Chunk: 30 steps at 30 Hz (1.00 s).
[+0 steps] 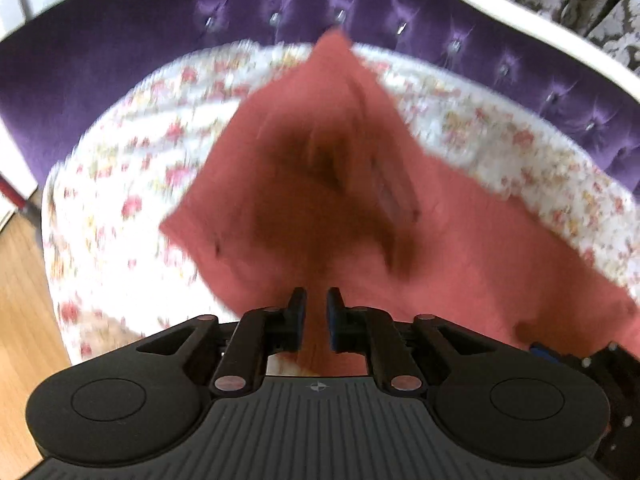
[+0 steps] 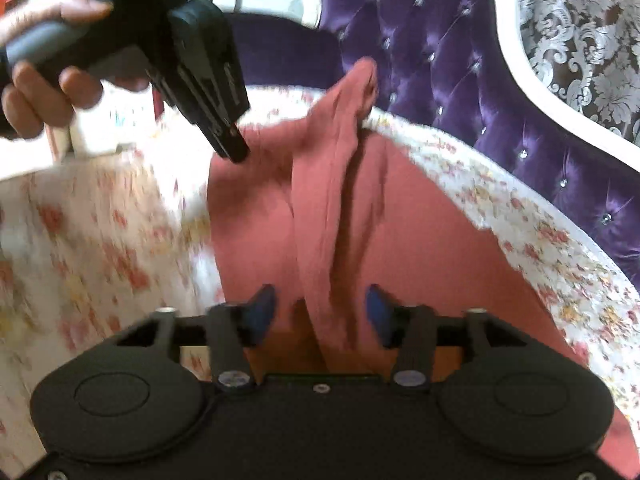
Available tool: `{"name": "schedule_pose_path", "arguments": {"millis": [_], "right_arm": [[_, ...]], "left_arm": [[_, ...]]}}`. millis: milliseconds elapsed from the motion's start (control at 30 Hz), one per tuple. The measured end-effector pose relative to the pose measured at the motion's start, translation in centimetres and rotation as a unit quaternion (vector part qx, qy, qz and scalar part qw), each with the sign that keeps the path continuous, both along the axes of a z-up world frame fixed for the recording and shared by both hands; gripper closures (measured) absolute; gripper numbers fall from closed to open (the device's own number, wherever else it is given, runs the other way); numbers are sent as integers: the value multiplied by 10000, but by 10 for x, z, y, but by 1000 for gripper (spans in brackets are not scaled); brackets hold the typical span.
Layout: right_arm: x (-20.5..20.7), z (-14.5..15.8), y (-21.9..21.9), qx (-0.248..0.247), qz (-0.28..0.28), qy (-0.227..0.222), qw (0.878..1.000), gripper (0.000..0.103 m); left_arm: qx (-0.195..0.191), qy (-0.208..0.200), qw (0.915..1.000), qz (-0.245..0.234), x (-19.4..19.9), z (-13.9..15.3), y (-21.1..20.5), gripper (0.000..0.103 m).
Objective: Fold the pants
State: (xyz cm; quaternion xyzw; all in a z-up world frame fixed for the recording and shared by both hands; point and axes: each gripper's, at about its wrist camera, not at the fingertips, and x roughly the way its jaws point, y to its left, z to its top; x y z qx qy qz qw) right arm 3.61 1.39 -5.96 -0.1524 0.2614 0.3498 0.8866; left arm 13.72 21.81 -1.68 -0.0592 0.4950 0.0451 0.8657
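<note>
The pink pants point(image 1: 304, 184) lie rumpled on a floral bedsheet point(image 1: 120, 184), with one end raised towards the headboard. In the left wrist view my left gripper point(image 1: 316, 312) hovers over the near part of the cloth. Its jaws stand a narrow gap apart and I see nothing pinched between them. The right wrist view shows the left gripper point(image 2: 234, 152) in a hand point(image 2: 44, 92), pointing down at the pants point(image 2: 400, 220). My right gripper point(image 2: 320, 312) is wide open; a raised fold of the pants runs between its blue pads point(image 2: 262, 312) without touching them.
A purple tufted headboard point(image 1: 440, 20) with a white frame curves behind the bed. A wooden floor point(image 1: 20, 280) shows past the bed's left edge. Patterned wallpaper point(image 2: 580, 20) lies beyond the headboard. The floral sheet point(image 2: 80, 240) spreads to both sides of the pants.
</note>
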Motion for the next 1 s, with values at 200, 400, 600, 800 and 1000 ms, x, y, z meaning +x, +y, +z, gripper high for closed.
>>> {"name": "schedule_pose_path", "arguments": {"millis": [200, 400, 600, 800, 1000], "right_arm": [[11, -5, 21, -93, 34, 50, 9999, 45], [7, -15, 28, -217, 115, 78, 9997, 46], [10, -21, 27, -117, -15, 251, 9996, 46], [12, -21, 30, -140, -265, 269, 9992, 68], [11, 1, 19, 182, -517, 111, 9984, 86]], "left_arm": [[-12, -416, 9991, -21, 42, 33, -10, 56], [-48, -257, 9996, 73, 85, 27, -23, 48], [389, 211, 9984, 364, 100, -2, -24, 94], [298, 59, 9990, 338, 85, 10, -8, 96], [128, -220, 9996, 155, 57, 42, 12, 97]]}}
